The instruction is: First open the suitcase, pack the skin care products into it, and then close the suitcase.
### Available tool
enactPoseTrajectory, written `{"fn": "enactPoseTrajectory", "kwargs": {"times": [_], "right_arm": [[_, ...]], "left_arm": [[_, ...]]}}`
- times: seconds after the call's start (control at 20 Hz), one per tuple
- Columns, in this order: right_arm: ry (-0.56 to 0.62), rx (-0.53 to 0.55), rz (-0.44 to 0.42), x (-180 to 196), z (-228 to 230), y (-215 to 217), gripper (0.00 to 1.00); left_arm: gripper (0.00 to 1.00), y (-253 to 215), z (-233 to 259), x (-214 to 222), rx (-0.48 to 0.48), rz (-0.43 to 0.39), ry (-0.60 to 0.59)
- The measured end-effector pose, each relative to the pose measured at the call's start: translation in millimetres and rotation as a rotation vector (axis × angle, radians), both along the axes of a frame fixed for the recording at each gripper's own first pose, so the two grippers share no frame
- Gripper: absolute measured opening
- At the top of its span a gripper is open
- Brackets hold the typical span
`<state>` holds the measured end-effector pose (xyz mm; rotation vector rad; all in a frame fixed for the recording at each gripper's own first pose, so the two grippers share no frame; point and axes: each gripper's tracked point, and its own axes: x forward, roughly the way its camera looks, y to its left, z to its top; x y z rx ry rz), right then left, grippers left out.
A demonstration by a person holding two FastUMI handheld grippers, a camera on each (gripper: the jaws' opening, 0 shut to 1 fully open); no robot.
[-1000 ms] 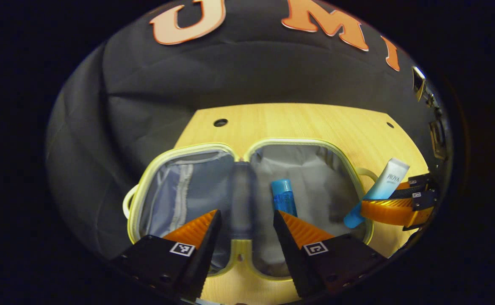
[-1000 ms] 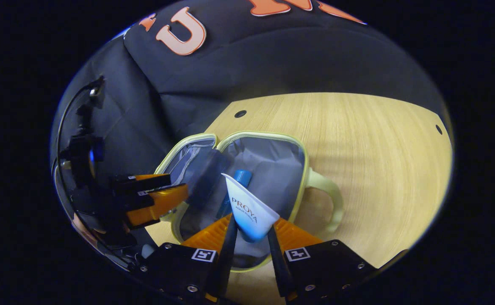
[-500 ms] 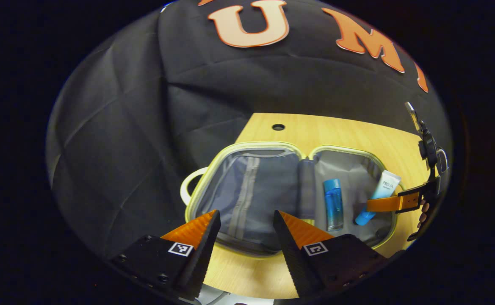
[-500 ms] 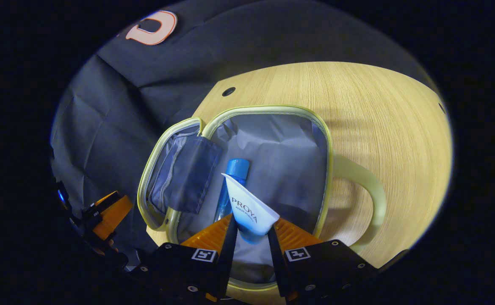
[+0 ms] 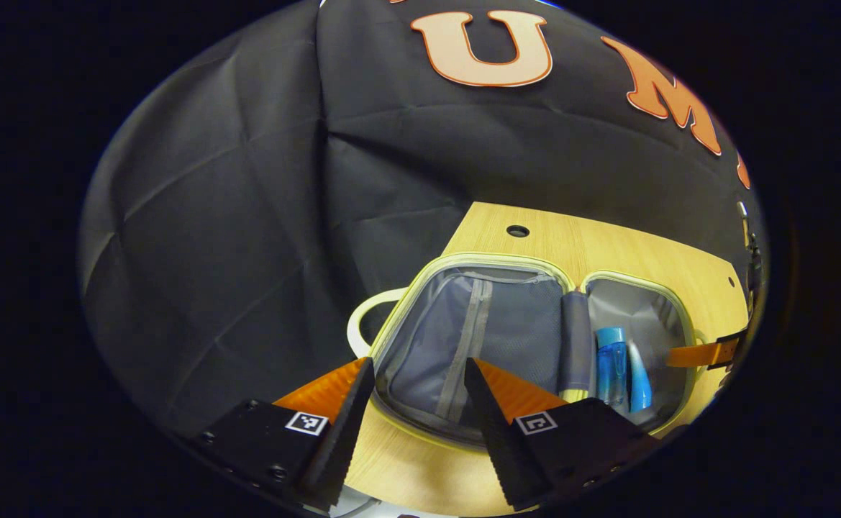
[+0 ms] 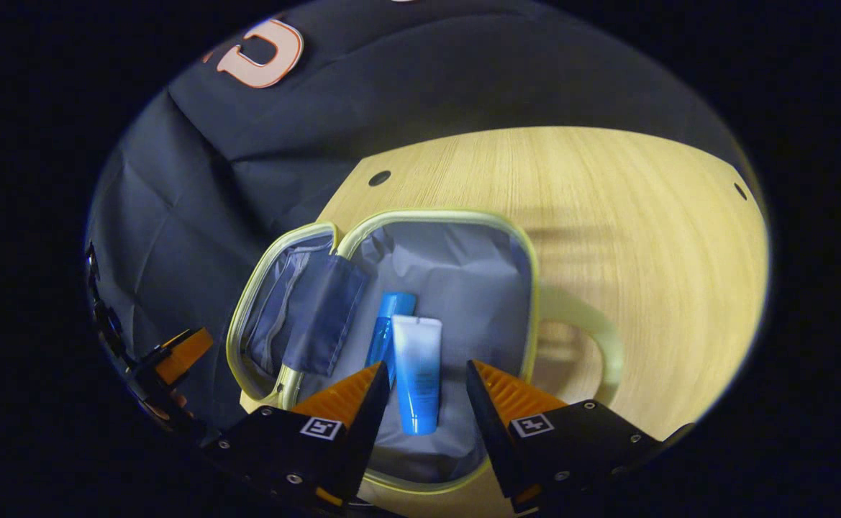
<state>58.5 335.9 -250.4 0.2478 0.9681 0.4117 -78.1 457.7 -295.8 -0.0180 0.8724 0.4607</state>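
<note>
We see the suitcase (image 6: 434,216) lying open flat on the wooden tabletop (image 6: 643,237), its two pale-yellow-rimmed halves side by side and both lined in grey fabric. In the right gripper view, the half directly ahead holds two skin care products: a blue bottle (image 6: 385,332) and a white-to-blue squeeze tube (image 6: 416,370), lying lengthwise and just beside each other, the tube's blue cap toward us. The other half (image 6: 283,309) sits to the left, with a grey zip pocket flap folded over near the hinge. A pale carry handle (image 6: 593,338) sticks out from the right-hand rim onto the tabletop.

The right gripper (image 6: 424,381) hangs above the near end of that half, its jaws spread wide with nothing between them — the tube lies in the gap below, apart from both fingers. At the far left edge we can make out the left gripper (image 6: 179,349).

In the left gripper view, the left gripper (image 5: 416,374) hovers over the near-left corner of the suitcase (image 5: 478,262), jaws likewise wide and holding nothing. The zip-pocket half is nearest; beyond the hinge, the blue bottle (image 5: 611,360) and the squeeze tube (image 5: 638,381) rest in the far half. A finger of the right gripper (image 5: 701,354) reaches in from the right edge — we cannot tell its jaw state from this view.
</note>
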Motion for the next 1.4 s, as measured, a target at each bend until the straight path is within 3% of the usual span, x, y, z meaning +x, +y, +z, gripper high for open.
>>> {"fn": "enactPoseTrajectory", "kwargs": {"times": [0.3,0.6,0.85,0.9,1.0,1.25,1.3,1.4], "right_arm": [[-0.158,-0.079,-0.073,0.7,48.5,-44.2,0.84],[-0.277,-0.098,-0.178,-2.7,105.7,-75.3,0.86],[-0.434,-0.219,-0.209,0.3,155.7,-96.7,0.87],[-0.452,-0.23,-0.209,-1.3,164.1,-95.9,0.87],[-0.464,-0.228,-0.216,-2.4,176.6,-97.2,0.88],[-0.489,-0.225,-0.26,-6.0,193.2,-108.0,0.9],[-0.491,-0.226,-0.268,-8.4,195.9,-110.4,0.91],[-0.498,-0.23,-0.289,-12.5,200.2,-118.0,0.91]], "left_arm": [[0.78,44.2,-15.6,13.8,-0.035,0.007,-0.013],[0.82,107.2,-36.7,25.3,-0.084,0.043,-0.022],[0.83,137.0,-67.3,32.5,-0.239,0.101,-0.029],[0.89,141.6,-75.8,29.8,-0.263,0.11,-0.015],[0.99,147.0,-93.3,30.6,-0.283,0.115,0.012],[0.89,151.7,-125.6,35.2,-0.34,0.113,0.074],[0.94,153.1,-129.3,36.4,-0.339,0.107,0.089],[0.92,149.6,-137.2,41.4,-0.359,0.074,0.105]]}}
